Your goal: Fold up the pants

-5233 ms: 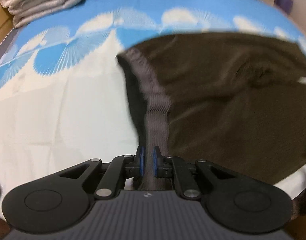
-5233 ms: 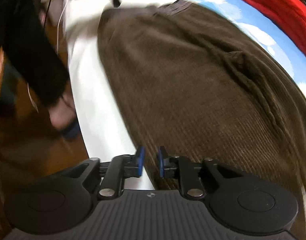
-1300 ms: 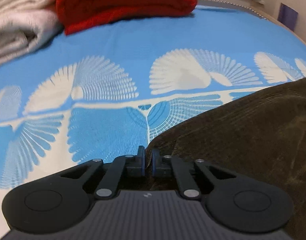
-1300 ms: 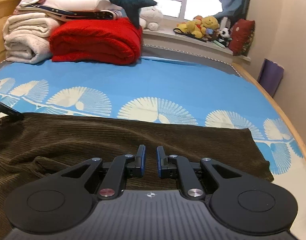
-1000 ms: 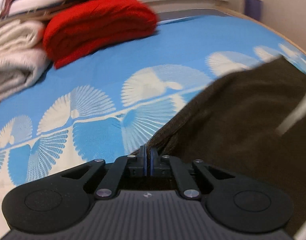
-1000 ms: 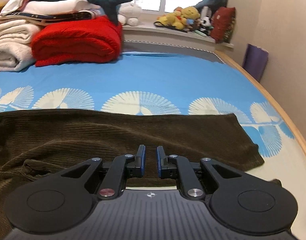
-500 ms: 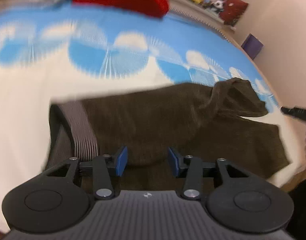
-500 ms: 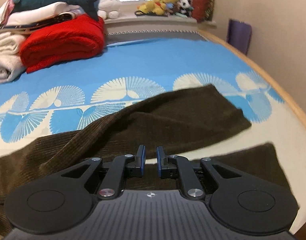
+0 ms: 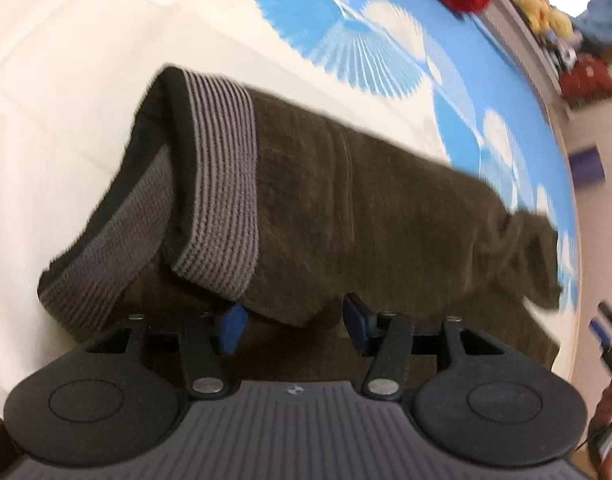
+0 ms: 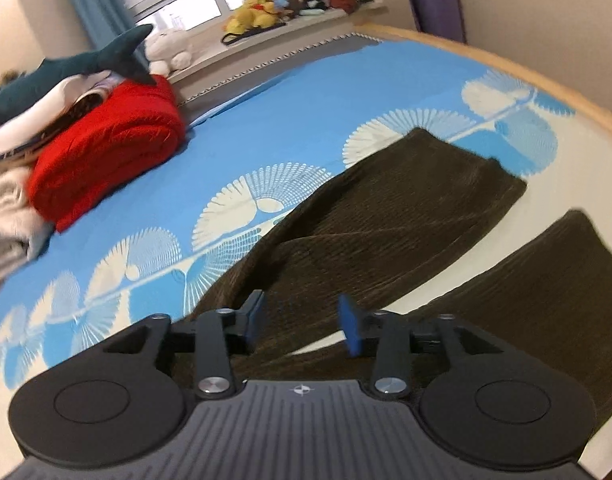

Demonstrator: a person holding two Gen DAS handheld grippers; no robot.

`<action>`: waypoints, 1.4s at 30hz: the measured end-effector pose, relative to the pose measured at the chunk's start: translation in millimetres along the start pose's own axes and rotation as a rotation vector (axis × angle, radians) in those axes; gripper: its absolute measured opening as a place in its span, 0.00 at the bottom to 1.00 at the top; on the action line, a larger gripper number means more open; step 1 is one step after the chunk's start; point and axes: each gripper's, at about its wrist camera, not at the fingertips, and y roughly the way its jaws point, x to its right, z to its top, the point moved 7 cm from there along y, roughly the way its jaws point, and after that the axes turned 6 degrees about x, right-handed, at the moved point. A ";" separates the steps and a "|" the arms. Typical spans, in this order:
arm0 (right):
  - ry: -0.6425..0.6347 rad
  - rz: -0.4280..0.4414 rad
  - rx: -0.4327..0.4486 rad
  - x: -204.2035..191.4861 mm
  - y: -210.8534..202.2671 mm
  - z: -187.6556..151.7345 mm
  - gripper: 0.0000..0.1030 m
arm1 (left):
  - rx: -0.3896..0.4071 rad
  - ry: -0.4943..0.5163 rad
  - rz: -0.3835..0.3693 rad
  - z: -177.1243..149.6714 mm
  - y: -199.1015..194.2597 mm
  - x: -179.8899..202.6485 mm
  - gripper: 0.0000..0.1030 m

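Pants (image 9: 346,200) lie lengthwise, waistband (image 9: 221,184) toward left gripper (image 9: 291,320); both grippers' jaws spread

We cannot read any text, label, brand, number or sign in either view. The only mark we find is a small white emblem on the body of the left gripper (image 9: 293,322) and the same one on the right gripper (image 10: 301,318); it is a symbol without letters, too small to make out.
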 end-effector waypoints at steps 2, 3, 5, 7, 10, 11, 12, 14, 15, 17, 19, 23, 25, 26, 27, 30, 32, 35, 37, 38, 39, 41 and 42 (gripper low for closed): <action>0.032 0.007 -0.015 -3.1 13.3 1.9 0.42 | 0.032 -0.038 0.012 9.6 -3.9 -5.8 0.55; 0.049 0.011 -0.021 -5.1 21.0 3.5 0.42 | 0.033 -0.063 0.007 12.4 -3.5 -7.9 0.54; 0.115 0.040 -0.032 -8.4 37.6 7.6 0.42 | 0.042 -0.077 0.010 17.3 -5.6 -8.7 0.32; 0.206 0.074 -0.045 -10.3 59.3 11.2 0.42 | 0.068 -0.047 0.039 22.4 -11.1 -6.7 0.24; 0.272 0.071 -0.026 -11.3 93.6 18.3 0.42 | 0.132 -0.012 0.067 30.2 -23.8 -2.4 0.15; 0.282 0.071 -0.026 -11.7 105.4 19.8 0.42 | 0.158 0.002 0.076 33.5 -27.9 0.5 0.14; 0.294 0.071 -0.025 -11.8 119.3 21.1 0.42 | 0.188 0.018 0.084 37.8 -31.7 4.7 0.14; 0.301 0.070 -0.026 -11.6 143.4 22.5 0.42 | 0.239 0.054 0.102 45.2 -36.3 12.5 0.14; 0.306 0.066 -0.028 -10.8 155.1 22.5 0.42 | 0.248 0.065 0.106 46.8 -37.7 14.0 0.14; 0.333 0.068 -0.043 -8.8 175.2 20.1 0.43 | 0.234 0.071 0.111 47.6 -34.2 16.2 0.14; 0.366 0.082 -0.066 -7.9 194.1 16.3 0.43 | 0.209 0.069 0.120 47.3 -29.1 14.6 0.14; 0.389 0.098 -0.063 -9.9 214.0 20.3 0.43 | 0.187 0.108 0.146 45.2 -26.3 12.7 0.13; 0.397 0.096 -0.061 -10.6 220.1 22.6 0.43 | 0.175 0.129 0.166 41.6 -25.1 10.7 0.13; 0.404 0.095 -0.061 -10.6 223.8 22.9 0.43 | 0.165 0.130 0.169 39.9 -24.4 8.4 0.13; 0.408 0.085 -0.062 -9.2 226.5 22.4 0.43 | 0.158 0.126 0.170 39.1 -24.0 6.6 0.13; 0.403 0.037 -0.068 -5.3 234.2 16.8 0.42 | 0.163 0.113 0.165 40.6 -24.9 4.5 0.13; 0.387 0.035 -0.084 -5.8 236.3 11.9 0.32 | 0.163 0.110 0.171 40.8 -24.5 5.7 0.12; 0.360 0.047 -0.078 -7.6 230.3 13.1 0.05 | 0.169 0.124 0.185 40.7 -25.4 11.5 0.12; 0.346 0.049 -0.055 -7.5 218.8 18.8 0.03 | 0.182 0.132 0.187 41.6 -27.3 15.2 0.12; 0.348 0.051 -0.043 -6.6 210.4 22.4 0.03 | 0.188 0.132 0.186 42.4 -28.6 16.3 0.12; 0.346 0.046 -0.035 -5.1 200.8 25.5 0.03 | 0.194 0.126 0.182 43.1 -30.1 16.5 0.12; 0.334 0.033 -0.020 -1.4 177.8 31.6 0.03 | 0.212 0.115 0.166 45.2 -35.9 17.6 0.11; 0.321 0.028 -0.013 0.9 162.8 35.5 0.03 | 0.225 0.112 0.156 46.2 -40.0 18.0 0.11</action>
